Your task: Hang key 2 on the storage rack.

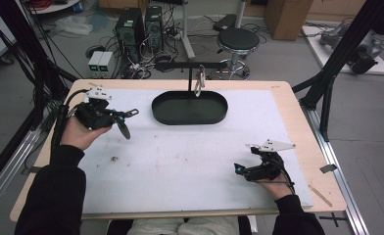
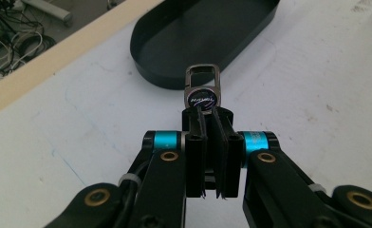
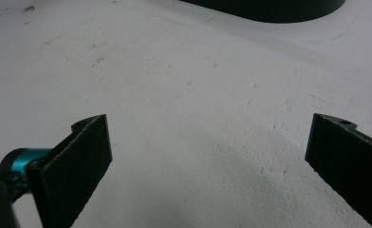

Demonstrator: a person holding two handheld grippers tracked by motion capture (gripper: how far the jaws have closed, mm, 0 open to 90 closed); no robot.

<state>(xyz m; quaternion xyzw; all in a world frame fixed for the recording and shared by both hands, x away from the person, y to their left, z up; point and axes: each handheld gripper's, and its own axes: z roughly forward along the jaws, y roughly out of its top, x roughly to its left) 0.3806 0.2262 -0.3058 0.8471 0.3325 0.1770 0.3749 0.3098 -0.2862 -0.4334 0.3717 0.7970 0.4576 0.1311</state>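
Observation:
My left gripper point(image 2: 208, 111) is shut on a small metal carabiner clip point(image 2: 202, 78) with a round black tag, which sticks out past the fingertips. In the high view the left gripper point(image 1: 129, 113) is held above the white mat at the left, pointing toward the black oval tray point(image 1: 190, 117). A dark piece point(image 1: 124, 130) hangs beneath its jaws. Another silver clip point(image 1: 199, 81) hangs from a black stand point(image 1: 189, 65) over the tray. My right gripper point(image 1: 239, 169) rests low at the front right. In its own view the right gripper point(image 3: 208, 137) stands open over bare mat, nothing between the pads.
The white mat point(image 1: 190, 156) covers a wooden table point(image 1: 298, 127). The tray's wall point(image 2: 174, 76) lies just beyond the held clip. Black frame struts point(image 1: 327, 78) rise at the table's right and left sides. A stool and computers stand on the floor behind.

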